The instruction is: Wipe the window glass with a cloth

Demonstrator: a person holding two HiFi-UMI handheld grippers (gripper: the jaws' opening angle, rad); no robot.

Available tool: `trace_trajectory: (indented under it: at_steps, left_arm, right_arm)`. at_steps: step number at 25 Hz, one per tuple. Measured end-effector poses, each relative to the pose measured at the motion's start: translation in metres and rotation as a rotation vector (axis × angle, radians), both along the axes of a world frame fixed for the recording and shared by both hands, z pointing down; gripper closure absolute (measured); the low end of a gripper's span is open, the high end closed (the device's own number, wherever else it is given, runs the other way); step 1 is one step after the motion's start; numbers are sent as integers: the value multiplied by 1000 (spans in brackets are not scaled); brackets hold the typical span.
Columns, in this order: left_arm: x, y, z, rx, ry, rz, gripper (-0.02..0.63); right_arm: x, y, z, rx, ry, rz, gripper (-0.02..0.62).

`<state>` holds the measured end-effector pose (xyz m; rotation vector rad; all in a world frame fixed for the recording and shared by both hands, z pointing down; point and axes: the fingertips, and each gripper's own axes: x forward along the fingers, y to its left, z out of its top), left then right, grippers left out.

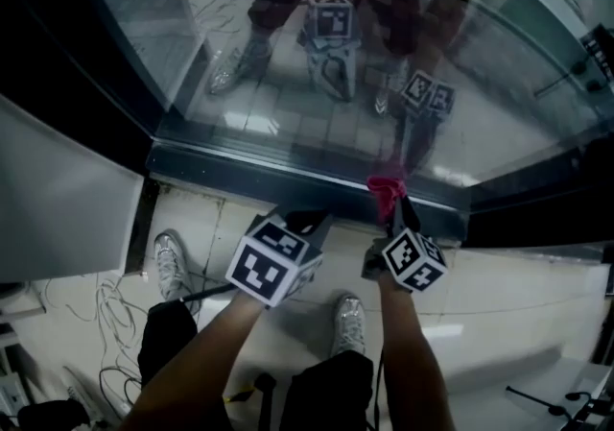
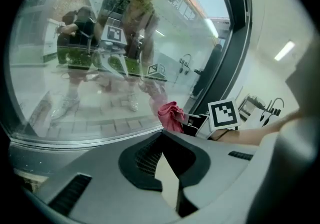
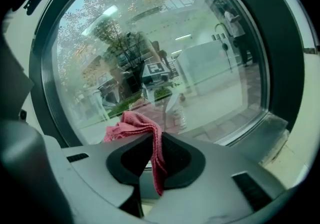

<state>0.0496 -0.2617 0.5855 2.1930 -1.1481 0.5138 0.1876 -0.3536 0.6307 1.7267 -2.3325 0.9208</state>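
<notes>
Nearest the camera in the head view, two forearms reach forward, each ending in a marker cube. Below them a pair of pale shoes (image 1: pixel 170 264) stands on the light floor (image 1: pixel 499 304), and loose cables (image 1: pixel 107 316) lie to the left of the left gripper.

The left gripper (image 1: pixel 307 220) points at the foot of the window. In its own view its jaws (image 2: pixel 165 140) are drawn together at the tips with nothing between them. The right gripper (image 1: pixel 395 213) sits just to its right, level with it and close by; from the left gripper view its marker cube (image 2: pixel 223 114) shows just off to the right.

The right gripper (image 3: pixel 152 140) is clenched on a pink cloth (image 3: pixel 132 123). One fold of the cloth hangs down through the pinch, and the rest bunches up above and to the left of the jaw tips. In the head view the cloth (image 1: pixel 386 191) sticks out ahead of the right gripper's tips, against the lower edge of the pane. From the left gripper it (image 2: pixel 171 115) shows just ahead and to the right.

Directly past both grippers runs the dark lower window frame (image 1: pixel 288 175). Beyond it is the window glass (image 1: pixel 288 112), which fills both gripper views (image 2: pixel 45 78) (image 3: pixel 225 83). It carries reflections of the person, the marker cubes and a paved ground outside.
</notes>
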Motion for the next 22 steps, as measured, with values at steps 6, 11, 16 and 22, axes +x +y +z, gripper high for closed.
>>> trace_trajectory:
  at_steps: [6, 11, 16, 22]
  left_arm:
    - [43, -4, 6, 15, 1, 71, 603]
    - [77, -1, 5, 27, 54, 129, 603]
    - [96, 5, 7, 38, 43, 173, 603]
    - [121, 12, 19, 12, 36, 213, 603]
  right_arm:
    - [55, -7, -6, 22, 17, 80, 541]
    - [100, -8, -5, 24, 35, 144, 541]
    - [133, -10, -10, 36, 33, 206, 541]
    - [192, -9, -7, 22, -23, 370, 541]
